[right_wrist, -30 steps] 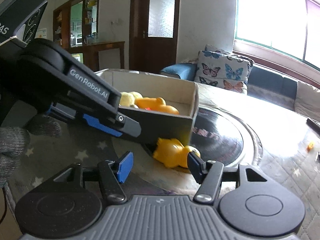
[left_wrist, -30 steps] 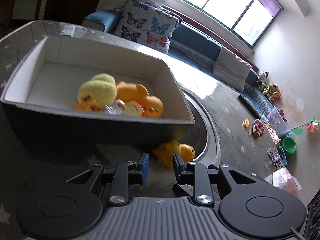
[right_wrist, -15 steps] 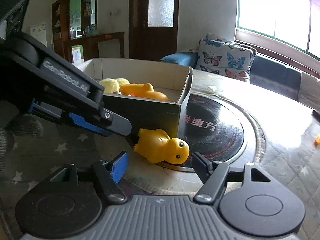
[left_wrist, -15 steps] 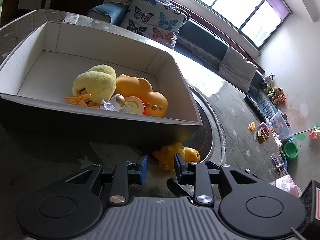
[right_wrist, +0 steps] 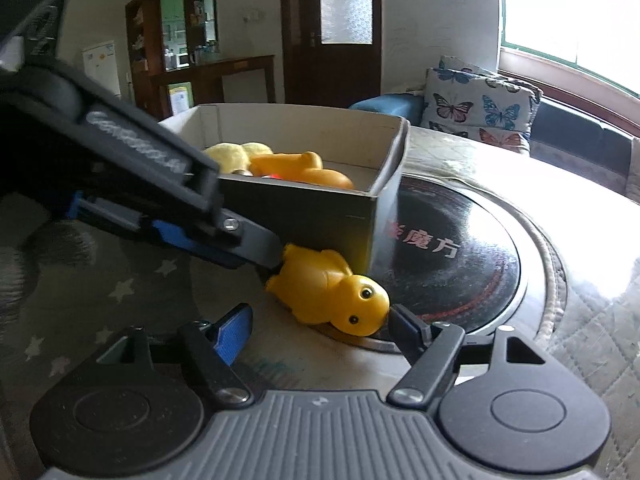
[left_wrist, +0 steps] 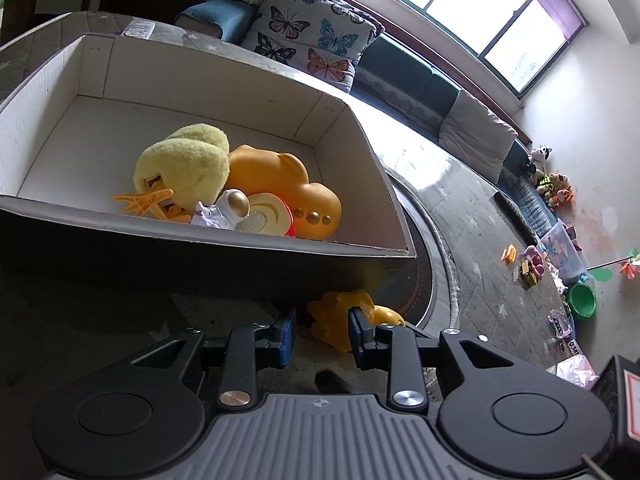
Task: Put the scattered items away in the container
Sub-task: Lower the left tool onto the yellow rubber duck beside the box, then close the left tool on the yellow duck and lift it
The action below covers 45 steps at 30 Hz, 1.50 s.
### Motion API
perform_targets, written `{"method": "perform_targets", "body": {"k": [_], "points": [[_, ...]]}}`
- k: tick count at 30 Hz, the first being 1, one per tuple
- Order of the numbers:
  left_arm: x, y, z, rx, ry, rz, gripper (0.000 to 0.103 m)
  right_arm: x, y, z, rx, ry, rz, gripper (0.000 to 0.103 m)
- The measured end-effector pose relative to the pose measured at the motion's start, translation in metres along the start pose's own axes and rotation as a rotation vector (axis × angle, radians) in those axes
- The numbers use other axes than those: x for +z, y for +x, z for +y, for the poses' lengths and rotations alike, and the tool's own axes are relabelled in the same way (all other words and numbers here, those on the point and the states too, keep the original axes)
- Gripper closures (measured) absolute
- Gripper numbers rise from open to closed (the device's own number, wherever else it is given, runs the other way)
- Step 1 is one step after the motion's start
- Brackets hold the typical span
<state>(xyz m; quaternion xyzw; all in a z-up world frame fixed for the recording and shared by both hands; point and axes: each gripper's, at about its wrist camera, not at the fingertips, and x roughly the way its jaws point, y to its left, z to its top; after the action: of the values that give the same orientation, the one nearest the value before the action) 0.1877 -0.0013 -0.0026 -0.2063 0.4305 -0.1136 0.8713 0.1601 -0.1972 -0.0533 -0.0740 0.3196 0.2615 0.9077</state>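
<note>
Yellow duck (right_wrist: 326, 294) sits between left gripper (left_wrist: 322, 334) narrow jaws; right gripper (right_wrist: 316, 330) jaws wide.

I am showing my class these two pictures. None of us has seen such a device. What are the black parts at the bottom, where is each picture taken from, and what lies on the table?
A person holds a two-fingered claw in each hand; a camera on each looks forward along its fingers. The left claw has its fingers on either side of a yellow rubber duck's tail end; whether it grips, I cannot tell. The right claw is open, close to the duck's head. The duck lies on the table against a cardboard box that holds a plush chick, an orange duck and a small astronaut figure.
</note>
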Motion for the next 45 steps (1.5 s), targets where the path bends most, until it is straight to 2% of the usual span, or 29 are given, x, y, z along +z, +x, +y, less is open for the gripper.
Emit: {"method": "perform_targets", "body": {"k": [5,9,14,17,25,33,35,39,45], "points": [[0.001,-0.001,0.002,-0.003,-0.008,-0.007,0.072,-0.006,-0.015,0.013,0.039,-0.033,-0.010,0.027],[0.002,0.000,0.002,-0.013,-0.021,-0.012,0.072,-0.008,-0.019,0.017,0.035,-0.041,-0.017,0.027],[0.004,0.002,0.003,-0.031,-0.050,-0.020,0.070,0.000,-0.010,0.010,-0.019,-0.017,-0.019,0.027],[0.007,0.004,0.003,-0.034,-0.068,-0.025,0.068,0.006,-0.003,0.008,-0.015,-0.007,-0.010,0.034],[0.010,0.011,0.002,-0.035,-0.081,-0.013,0.068,0.006,0.000,0.016,-0.002,-0.005,0.001,0.061],[0.008,0.012,0.003,-0.029,-0.080,-0.016,0.069,0.003,-0.001,0.023,-0.025,0.008,-0.002,0.064],[0.008,0.011,0.002,-0.026,-0.067,-0.018,0.070,0.003,0.001,0.024,-0.036,0.009,-0.001,0.068],[0.004,0.009,0.000,-0.027,-0.042,-0.015,0.072,0.002,-0.003,0.028,-0.043,0.010,-0.004,0.068],[0.000,-0.006,-0.006,-0.036,-0.020,-0.026,0.074,0.005,-0.022,0.035,-0.055,0.005,-0.049,0.068]]}}
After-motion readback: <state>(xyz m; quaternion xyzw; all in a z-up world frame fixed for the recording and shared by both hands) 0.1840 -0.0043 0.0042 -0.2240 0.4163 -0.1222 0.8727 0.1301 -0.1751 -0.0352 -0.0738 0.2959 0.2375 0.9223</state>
